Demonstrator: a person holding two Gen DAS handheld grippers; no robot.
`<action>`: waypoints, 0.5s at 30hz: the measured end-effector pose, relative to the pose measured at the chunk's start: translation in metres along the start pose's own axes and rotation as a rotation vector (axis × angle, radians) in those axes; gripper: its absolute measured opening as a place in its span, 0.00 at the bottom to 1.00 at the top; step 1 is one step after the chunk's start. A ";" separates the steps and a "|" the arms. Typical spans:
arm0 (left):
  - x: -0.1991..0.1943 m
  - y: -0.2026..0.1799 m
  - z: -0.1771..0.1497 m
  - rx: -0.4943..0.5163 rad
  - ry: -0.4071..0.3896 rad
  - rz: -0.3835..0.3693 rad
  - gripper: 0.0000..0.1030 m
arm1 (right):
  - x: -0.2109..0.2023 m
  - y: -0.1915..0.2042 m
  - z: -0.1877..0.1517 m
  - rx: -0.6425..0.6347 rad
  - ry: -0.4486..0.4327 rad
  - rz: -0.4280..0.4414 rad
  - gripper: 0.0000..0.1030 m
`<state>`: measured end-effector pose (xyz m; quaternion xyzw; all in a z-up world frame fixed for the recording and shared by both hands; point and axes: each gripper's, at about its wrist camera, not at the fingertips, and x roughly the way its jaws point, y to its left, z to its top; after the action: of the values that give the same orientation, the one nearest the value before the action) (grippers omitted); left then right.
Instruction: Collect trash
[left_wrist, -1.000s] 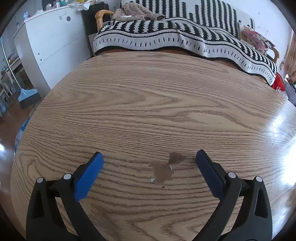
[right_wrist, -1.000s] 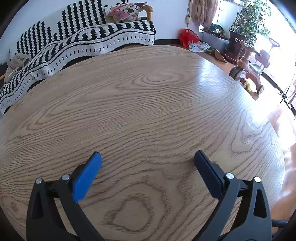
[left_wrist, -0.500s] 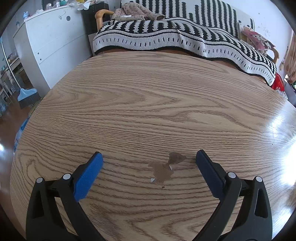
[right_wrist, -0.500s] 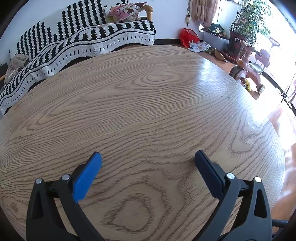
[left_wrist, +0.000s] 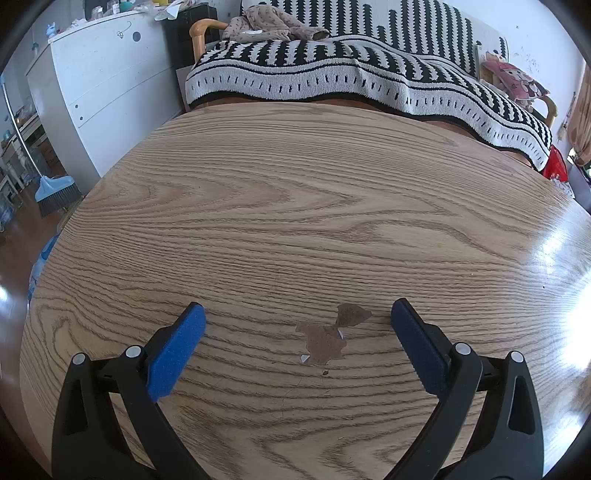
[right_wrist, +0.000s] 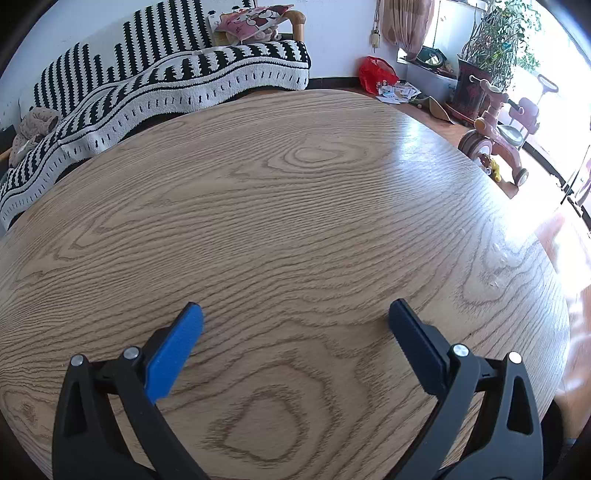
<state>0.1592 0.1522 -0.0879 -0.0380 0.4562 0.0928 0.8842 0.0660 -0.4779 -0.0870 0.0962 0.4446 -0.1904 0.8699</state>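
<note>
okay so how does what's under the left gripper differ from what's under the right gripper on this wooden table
Between the left gripper fingers, the round wood-grain table shows a brown worn patch with small white flecks. Beneath the right gripper lies only unmarked grain with ring-shaped whorls. The left view faces a white cabinet; the right faces a red tricycle. Both grippers are open and hold nothing.

We see a wood-grain table (left_wrist: 295, 206) with a glossy sheen and a chipped brown patch (left_wrist: 325, 339), matt black plastic grippers with rough blue pads (left_wrist: 173, 350), and a fuzzy knitted blanket (left_wrist: 332, 74).
</note>
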 end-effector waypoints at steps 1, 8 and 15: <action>0.000 0.000 0.000 0.000 0.000 0.000 0.94 | 0.000 0.000 0.000 0.000 0.000 0.000 0.94; 0.000 0.000 0.000 0.000 0.000 0.000 0.94 | 0.000 0.000 0.000 0.000 0.000 0.000 0.94; 0.001 -0.001 0.001 0.000 0.001 0.000 0.94 | 0.000 0.000 0.000 0.000 0.000 0.000 0.94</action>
<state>0.1605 0.1517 -0.0877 -0.0381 0.4565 0.0927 0.8841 0.0661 -0.4775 -0.0866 0.0963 0.4447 -0.1905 0.8699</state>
